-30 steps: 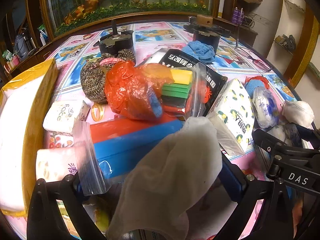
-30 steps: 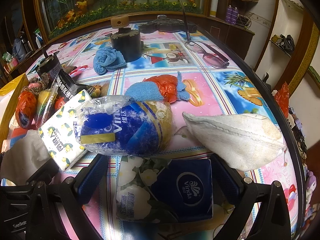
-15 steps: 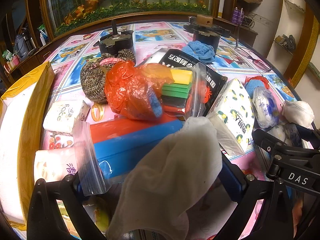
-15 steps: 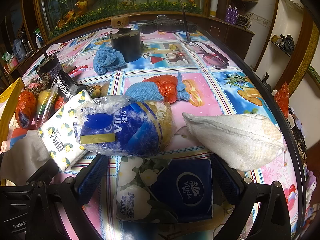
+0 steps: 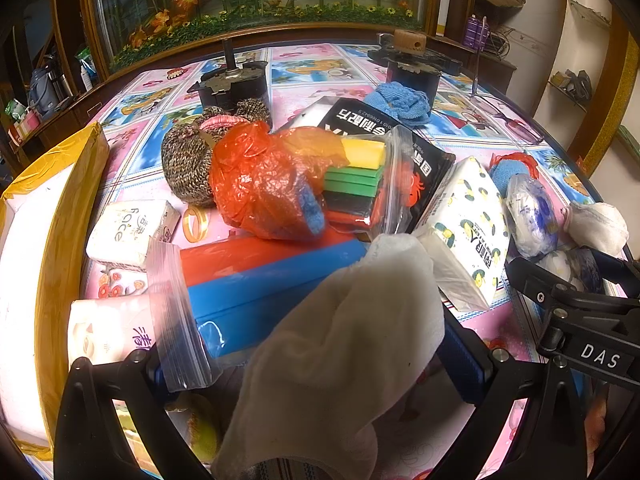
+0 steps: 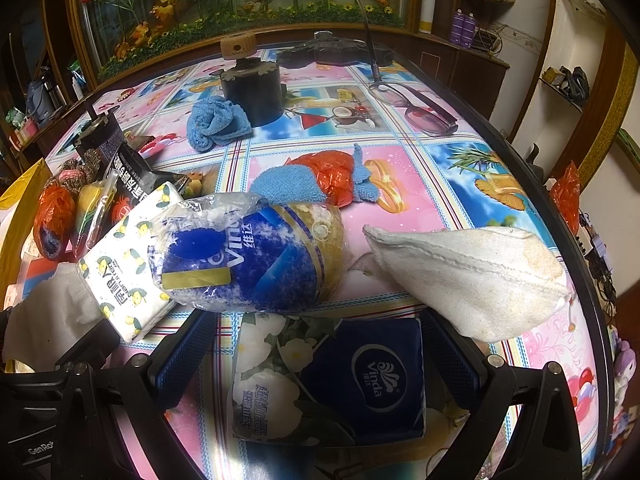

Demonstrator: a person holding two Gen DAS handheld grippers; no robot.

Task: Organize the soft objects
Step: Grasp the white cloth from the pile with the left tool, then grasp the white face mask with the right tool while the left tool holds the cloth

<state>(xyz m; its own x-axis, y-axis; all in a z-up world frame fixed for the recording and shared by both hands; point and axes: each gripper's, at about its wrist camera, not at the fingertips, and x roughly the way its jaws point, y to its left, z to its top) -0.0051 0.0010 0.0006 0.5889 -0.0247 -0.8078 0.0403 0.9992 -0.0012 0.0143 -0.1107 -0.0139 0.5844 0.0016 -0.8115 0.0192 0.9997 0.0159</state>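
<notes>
step: sorting soft goods | left gripper (image 5: pixel 320 364): spread wide, white cloth (image 5: pixel 340 352) draped between, grip uncertain | right gripper (image 6: pixel 320 356): wide, straddling Vinda tissue pack (image 6: pixel 340 380), unclamped | next: likely closing on pack

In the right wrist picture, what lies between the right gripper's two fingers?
In the right wrist view, a dark blue Vinda tissue pack lies on the tablecloth between the open right gripper fingers.

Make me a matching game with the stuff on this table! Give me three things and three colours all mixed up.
Things:
1. crumpled plastic bag
2. top sponge in the stack
3. small towel by the dark cylinder

Colours:
A. blue
B. orange
C. yellow

Pairs: 1-B, 2-C, 3-A
</notes>
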